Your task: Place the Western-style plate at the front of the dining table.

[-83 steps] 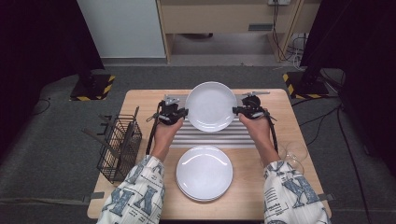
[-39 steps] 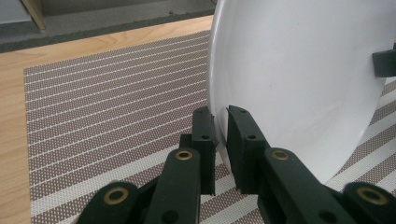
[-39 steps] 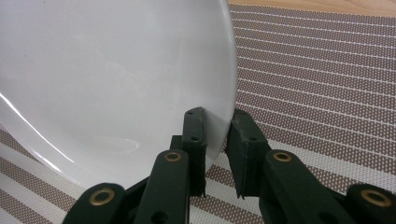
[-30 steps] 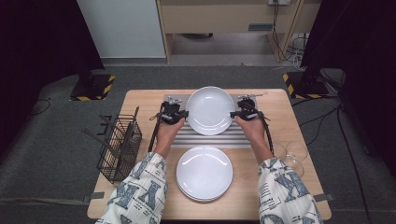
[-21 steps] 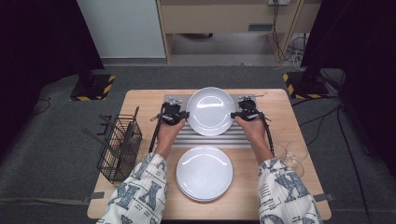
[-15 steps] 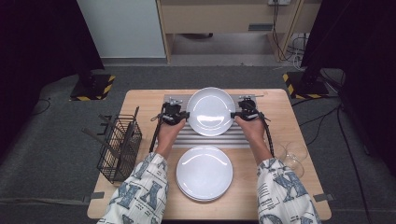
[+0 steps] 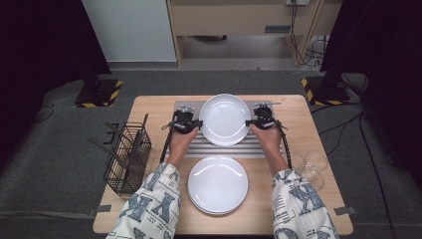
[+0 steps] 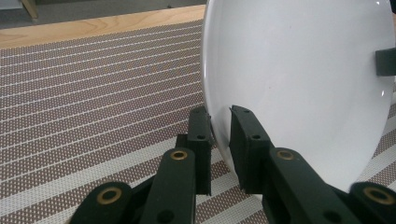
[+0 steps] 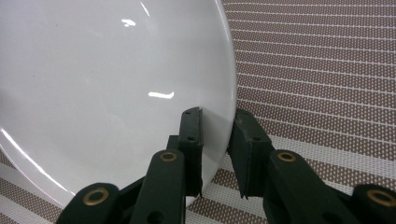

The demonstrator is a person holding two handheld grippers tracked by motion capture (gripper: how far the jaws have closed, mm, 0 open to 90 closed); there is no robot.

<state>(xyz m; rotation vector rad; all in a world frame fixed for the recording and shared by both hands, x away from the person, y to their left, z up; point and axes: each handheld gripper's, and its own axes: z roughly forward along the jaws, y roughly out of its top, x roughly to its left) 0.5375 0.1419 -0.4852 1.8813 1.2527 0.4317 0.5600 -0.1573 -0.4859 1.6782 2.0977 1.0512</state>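
Observation:
A white plate (image 7: 225,119) is over the striped mat (image 7: 189,149) at the back of the wooden table (image 7: 308,119). My left gripper (image 7: 199,123) is shut on its left rim and my right gripper (image 7: 249,122) on its right rim. In the left gripper view the plate (image 8: 303,84) runs between the two black jaws of the left gripper (image 8: 219,123). In the right gripper view the plate (image 9: 107,84) has its edge pinched by the right gripper (image 9: 218,123) in the same way. Whether the plate rests on the mat I cannot tell.
A stack of white plates (image 7: 217,184) lies at the front middle of the table. A black wire basket (image 7: 127,157) hangs at the left edge. Clear glasses (image 7: 308,167) stand at the right, by my right forearm.
Since the earliest frame the plate has come slightly nearer to me, held by both grippers. Over the last second hardly anything has shifted.

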